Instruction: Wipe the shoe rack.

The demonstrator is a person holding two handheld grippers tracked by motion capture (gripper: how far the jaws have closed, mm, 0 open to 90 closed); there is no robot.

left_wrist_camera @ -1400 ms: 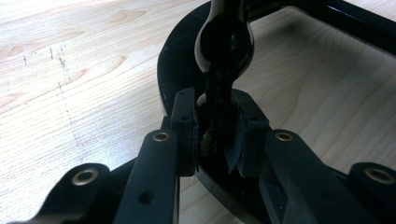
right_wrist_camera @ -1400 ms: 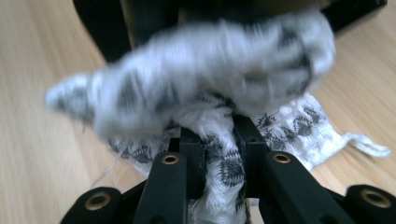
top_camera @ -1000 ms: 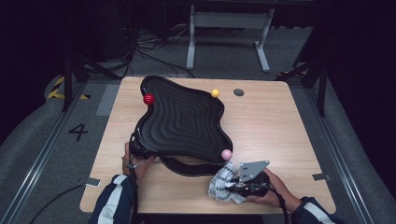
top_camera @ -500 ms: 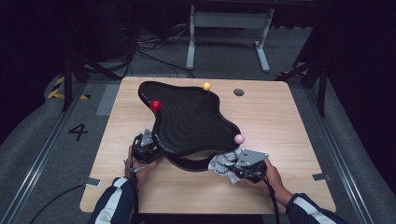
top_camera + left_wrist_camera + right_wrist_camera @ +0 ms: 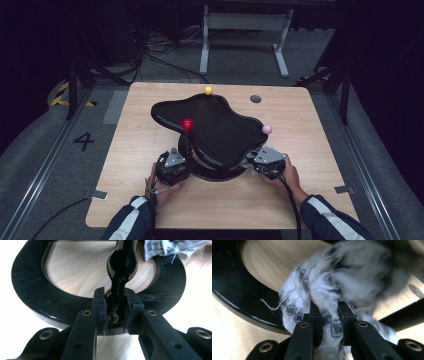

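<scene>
Wavy tray (image 5: 220, 130) on a ring base (image 5: 215, 172) mid-table (image 5: 150, 200), cloth (image 5: 248, 164) at its right.

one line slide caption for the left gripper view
Left gripper shut on the black stand's upright post, above its ring base on the wooden table.

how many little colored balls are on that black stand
3: a yellow ball at the far edge, a red ball at the near left, a pink ball at the right. Others may be hidden.

Dark room, grey floor (image 5: 60, 165), metal stand (image 5: 245, 22), cables (image 5: 150, 55).
</scene>
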